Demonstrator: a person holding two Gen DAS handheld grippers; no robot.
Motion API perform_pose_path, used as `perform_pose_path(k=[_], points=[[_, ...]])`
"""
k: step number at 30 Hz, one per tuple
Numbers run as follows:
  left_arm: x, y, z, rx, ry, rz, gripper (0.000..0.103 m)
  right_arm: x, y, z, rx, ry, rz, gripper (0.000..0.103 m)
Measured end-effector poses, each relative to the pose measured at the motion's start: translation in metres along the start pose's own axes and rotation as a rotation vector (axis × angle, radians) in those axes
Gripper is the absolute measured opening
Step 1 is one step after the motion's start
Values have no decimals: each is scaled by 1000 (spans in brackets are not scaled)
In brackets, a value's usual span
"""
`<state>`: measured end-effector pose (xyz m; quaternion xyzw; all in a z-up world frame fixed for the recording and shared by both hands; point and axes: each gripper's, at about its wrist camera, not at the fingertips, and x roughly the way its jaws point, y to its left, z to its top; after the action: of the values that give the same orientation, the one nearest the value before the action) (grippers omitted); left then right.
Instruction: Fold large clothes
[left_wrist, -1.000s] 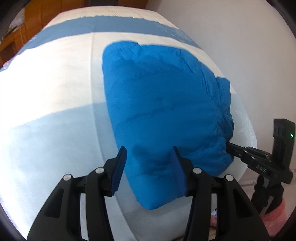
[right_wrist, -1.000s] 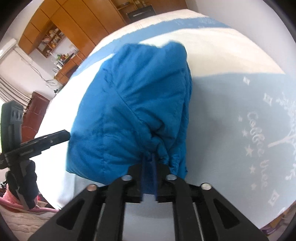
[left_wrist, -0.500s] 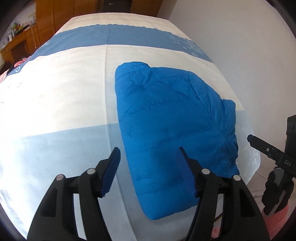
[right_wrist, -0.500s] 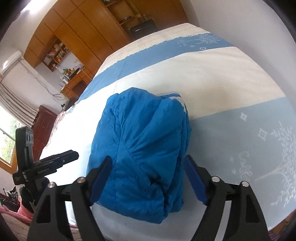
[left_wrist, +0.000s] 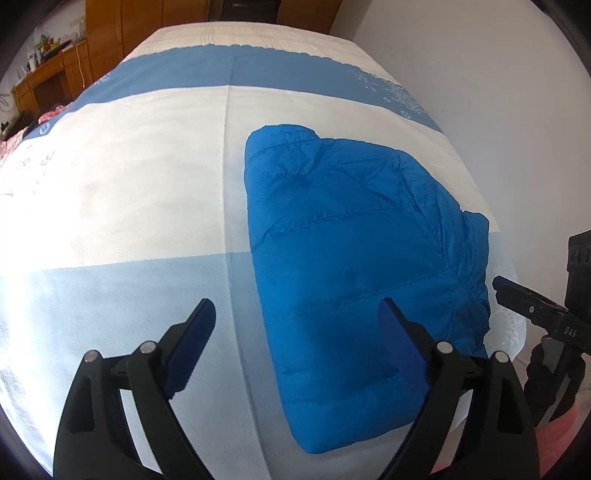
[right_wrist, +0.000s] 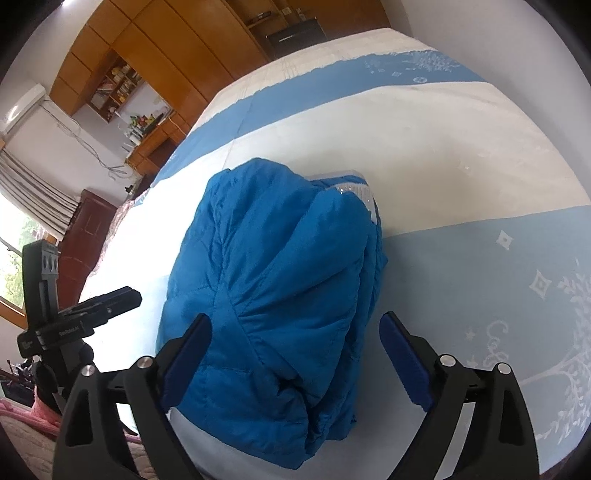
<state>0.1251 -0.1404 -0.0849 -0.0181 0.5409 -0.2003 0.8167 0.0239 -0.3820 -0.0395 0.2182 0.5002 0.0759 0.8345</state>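
Nearest: left gripper (left_wrist: 295, 325), black frame with blue pads, jaws spread wide, nothing between them, raised above the bed and not touching cloth. Right gripper (right_wrist: 295, 332) likewise released, jaws wide, empty, framing the near end of the garment from above without contact as far as can be told. Between and beyond them: bright blue quilted puffer jacket (left_wrist: 354, 266), folded into a compact, thick bundle, lying on the bed near its near corner on the wall side. From the right wrist view the bundle's layers stack at its right edge, with a pale strip of lining or trim (right_wrist: 354, 190) showing at the far end; near end bunched and puckered, not crisp. Beneath: bedspread in light blue, cream and darker blue bands (left_wrist: 129, 184), printed with white tree and star motifs on the light band. Off the bed's edge, a black tripod-mounted device (right_wrist: 66, 321), well apart from the jacket. Farther: white wall (left_wrist: 480, 74) on one side, wooden cabinets and shelves (right_wrist: 166, 48) at the far end of the room. Judgement: folding looks essentially done, sleeves apparently tucked in, both tools let go. Left, at most: squaring the bunched near end or pressing the bundle flatter.
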Motion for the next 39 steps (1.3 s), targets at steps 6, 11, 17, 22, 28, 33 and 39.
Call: perform_pose_path(k=[6,11,17,22,28,33,39], points=[[13,4,0,-11,36,-4,90,10,-12,0,22,23,52,95],[27,6,0,-12,66,-33,90,21,-28,-1,58,45,101,95],[43,8,0,-19,100,-91,90,33,-40,-4,81,75,150,99],[51,9,1,-17,101,-146,91,47,-44,-5,70,116,202,99],[67,17,-1,-43,115,-249,95,66,-54,-4,85,155,277,99],[78,22,-2,-41,109,-313,100,81,-67,-3,118,174,369,100],[89,23,-2,-50,93,-378,100,92,-79,-3,157,167,454,100]])
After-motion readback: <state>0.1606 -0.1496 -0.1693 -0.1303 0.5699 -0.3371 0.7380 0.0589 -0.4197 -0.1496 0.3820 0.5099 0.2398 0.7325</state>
